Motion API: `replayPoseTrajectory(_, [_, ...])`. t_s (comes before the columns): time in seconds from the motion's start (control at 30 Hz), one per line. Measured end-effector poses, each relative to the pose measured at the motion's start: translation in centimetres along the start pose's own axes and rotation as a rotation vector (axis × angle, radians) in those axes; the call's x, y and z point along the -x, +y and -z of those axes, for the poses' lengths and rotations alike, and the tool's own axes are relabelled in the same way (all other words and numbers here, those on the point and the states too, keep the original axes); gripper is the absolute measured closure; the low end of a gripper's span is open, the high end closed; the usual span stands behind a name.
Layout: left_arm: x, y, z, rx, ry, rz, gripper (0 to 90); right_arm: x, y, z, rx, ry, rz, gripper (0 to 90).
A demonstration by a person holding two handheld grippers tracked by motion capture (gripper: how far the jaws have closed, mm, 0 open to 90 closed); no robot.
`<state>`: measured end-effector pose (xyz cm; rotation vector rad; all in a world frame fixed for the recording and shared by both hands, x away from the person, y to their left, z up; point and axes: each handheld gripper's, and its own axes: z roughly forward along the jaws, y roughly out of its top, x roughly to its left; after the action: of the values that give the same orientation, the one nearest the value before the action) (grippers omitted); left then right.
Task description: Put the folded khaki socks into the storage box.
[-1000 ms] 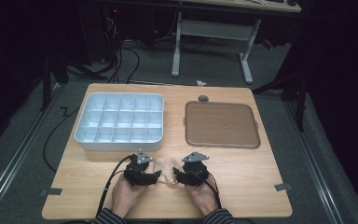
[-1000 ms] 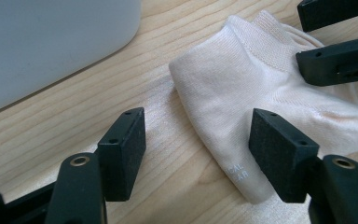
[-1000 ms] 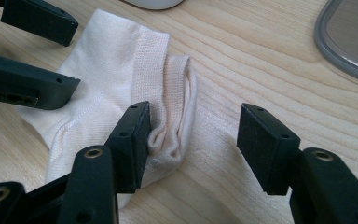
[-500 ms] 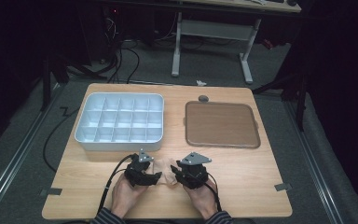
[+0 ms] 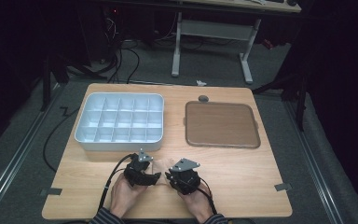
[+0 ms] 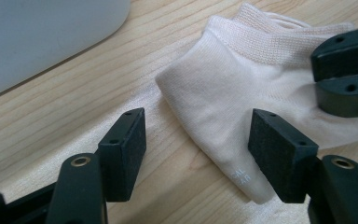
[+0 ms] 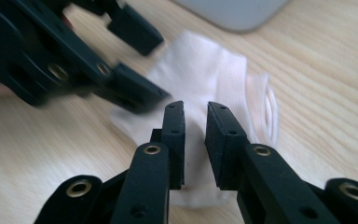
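lying beside the empty compartment tray [image 5: 120, 122], a white sock [image 6: 223, 88].

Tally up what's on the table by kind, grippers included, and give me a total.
Socks: 1, the pale sock
Compartment boxes: 1, the white box
Trays: 1, the brown tray
Grippers: 2, left gripper and right gripper
Total: 5

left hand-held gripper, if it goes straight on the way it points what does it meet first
Probably the white sock: it lies right ahead of the left hand-held gripper, partly between its open jaws. Beyond it sits the right hand-held gripper, though depth is unclear.
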<state>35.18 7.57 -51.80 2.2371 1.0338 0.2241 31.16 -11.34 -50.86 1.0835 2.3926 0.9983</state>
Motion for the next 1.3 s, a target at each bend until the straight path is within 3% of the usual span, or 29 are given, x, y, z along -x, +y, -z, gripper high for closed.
replayPoseTrajectory(0.1, [-0.1,0.1,0.0,-0.005,-0.002,-0.001,35.5,-0.1,-0.6,-0.4,-0.033,-0.022,0.023,77.5])
replayPoseTrajectory(0.23, [-0.3,0.4,0.4,0.030,0.004,-0.006,36.7,0.0,-1.0,-0.6,-0.021,-0.017,0.021,77.5])
replayPoseTrajectory(0.37, [-0.8,0.9,0.7,0.068,-0.049,0.048,38.2,0.1,-1.2,-0.6,-0.014,-0.009,0.017,77.5])
replayPoseTrajectory(0.47, [-1.4,1.0,0.5,0.077,-0.038,0.067,41.0,0.1,-1.2,-0.6,-0.014,-0.006,0.013,77.5])
replayPoseTrajectory(0.77, [-1.9,1.1,-0.7,0.060,-0.064,0.086,44.4,0.2,-1.3,-0.6,-0.008,-0.001,0.008,77.8])
replayPoseTrajectory(0.87, [-1.9,1.1,-0.9,0.054,-0.073,0.087,50.6,0.2,-1.3,-0.6,-0.010,0.000,0.010,78.0])
replayPoseTrajectory(1.2, [-1.8,1.1,-0.8,0.037,-0.087,0.086,57.9,0.2,-1.3,-0.6,-0.008,0.000,0.020,78.1])
replayPoseTrajectory(1.3, [-1.9,1.1,-0.8,0.034,-0.105,0.104,61.4,0.2,-1.3,-0.6,-0.010,0.002,0.021,78.1])
